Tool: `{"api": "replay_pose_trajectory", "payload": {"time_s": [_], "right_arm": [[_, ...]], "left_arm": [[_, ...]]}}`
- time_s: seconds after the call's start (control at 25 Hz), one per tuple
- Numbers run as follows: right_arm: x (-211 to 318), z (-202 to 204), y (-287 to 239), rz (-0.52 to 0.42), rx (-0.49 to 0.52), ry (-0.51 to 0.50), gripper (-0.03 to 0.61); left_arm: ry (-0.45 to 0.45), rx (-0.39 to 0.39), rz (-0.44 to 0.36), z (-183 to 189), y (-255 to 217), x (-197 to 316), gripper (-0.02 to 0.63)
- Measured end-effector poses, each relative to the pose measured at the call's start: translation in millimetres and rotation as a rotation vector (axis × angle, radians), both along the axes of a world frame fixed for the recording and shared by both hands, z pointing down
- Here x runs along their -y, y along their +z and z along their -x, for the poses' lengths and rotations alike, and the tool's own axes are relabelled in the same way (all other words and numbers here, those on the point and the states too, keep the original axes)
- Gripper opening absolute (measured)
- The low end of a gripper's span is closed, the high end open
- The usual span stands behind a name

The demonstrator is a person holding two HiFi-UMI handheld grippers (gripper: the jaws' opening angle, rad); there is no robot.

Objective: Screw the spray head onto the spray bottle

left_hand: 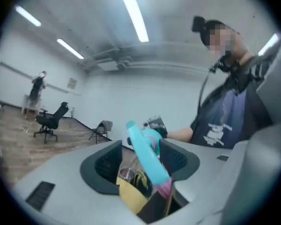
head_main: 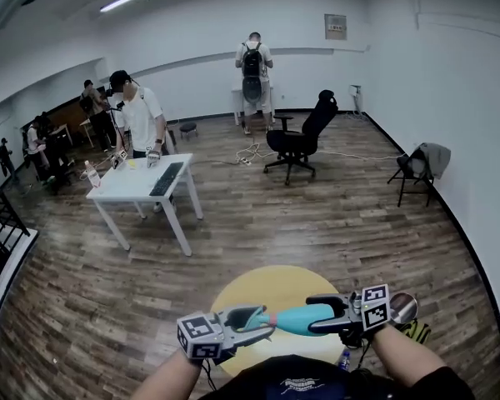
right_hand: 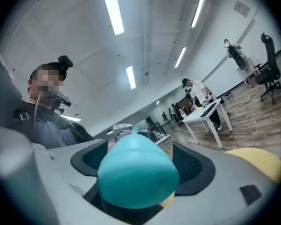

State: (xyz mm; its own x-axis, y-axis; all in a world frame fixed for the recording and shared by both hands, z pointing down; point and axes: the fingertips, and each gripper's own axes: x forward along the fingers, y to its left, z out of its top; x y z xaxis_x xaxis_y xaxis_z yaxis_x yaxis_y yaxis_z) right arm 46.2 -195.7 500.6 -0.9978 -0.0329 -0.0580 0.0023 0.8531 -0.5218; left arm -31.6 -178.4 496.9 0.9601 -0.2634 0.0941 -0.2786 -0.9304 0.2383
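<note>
Both grippers are held level and face each other above a round yellow table (head_main: 275, 283). My right gripper (head_main: 313, 314) (right_hand: 140, 162) is shut on the teal spray bottle (head_main: 298, 319) (right_hand: 136, 178), whose rounded base fills the space between its pads. The bottle's neck end points toward my left gripper (head_main: 263, 322) (left_hand: 141, 162). The teal spray head (head_main: 253, 316) (left_hand: 148, 159), with a pink collar, lies between the left jaws. It leans by the right pad, and a gap shows between it and the left pad.
A white table (head_main: 127, 192) with a keyboard stands at the middle left, with a person behind it. A black office chair (head_main: 300, 138) and a folding chair (head_main: 417, 172) stand further back. A metal cup (head_main: 402, 307) and a yellow glove (head_main: 417, 332) sit by my right forearm.
</note>
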Motion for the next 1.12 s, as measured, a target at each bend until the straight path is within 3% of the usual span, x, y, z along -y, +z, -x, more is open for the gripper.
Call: {"api": "replay_pose_trajectory", "payload": {"time_s": [0.12, 0.16, 0.24, 0.36, 0.48, 0.52, 0.56, 0.6, 0.72, 0.8, 0.88, 1.04, 1.12], "right_arm": [[19, -27, 5, 0.08, 0.056, 0.102, 0.443], [24, -39, 9, 0.104, 0.07, 0.136, 0.443], [30, -60, 15, 0.135, 0.084, 0.18, 0.443], [26, -60, 17, 0.105, 0.036, 0.152, 0.443], [8, -20, 13, 0.002, -0.075, 0.036, 0.443], [4, -8, 12, -0.023, -0.096, 0.0, 0.443], [1, -2, 10, -0.031, -0.096, -0.027, 0.443], [1, -2, 8, -0.021, -0.075, -0.042, 0.448], [-9, -13, 9, 0.002, -0.052, -0.076, 0.446], [-19, -14, 13, -0.01, -0.089, -0.105, 0.448], [-17, -10, 7, -0.003, -0.09, -0.094, 0.446], [-2, 0, -21, -0.063, -0.061, 0.008, 0.453], [-7, 6, -24, -0.13, -0.083, 0.016, 0.486]], "left_arm": [[-0.164, -0.231, 0.16, 55, -20, 24, 0.321], [-0.202, -0.264, 0.183, 72, -22, 28, 0.324], [-0.235, -0.26, 0.194, 91, -20, 31, 0.324], [-0.165, -0.158, 0.184, 73, -12, 25, 0.322], [0.02, -0.005, 0.137, 12, 6, 8, 0.324], [0.086, 0.062, 0.075, -10, 11, -1, 0.317], [0.133, 0.127, -0.013, -27, 16, -10, 0.184], [0.16, 0.175, -0.102, -37, 18, -18, 0.224], [0.2, 0.279, -0.29, -49, 18, -37, 0.199], [0.222, 0.323, -0.339, -51, 19, -44, 0.201], [0.214, 0.251, -0.245, -43, 14, -38, 0.199], [0.121, -0.082, 0.059, -22, -9, -13, 0.183], [0.099, -0.18, 0.146, -25, -22, -10, 0.184]]}}
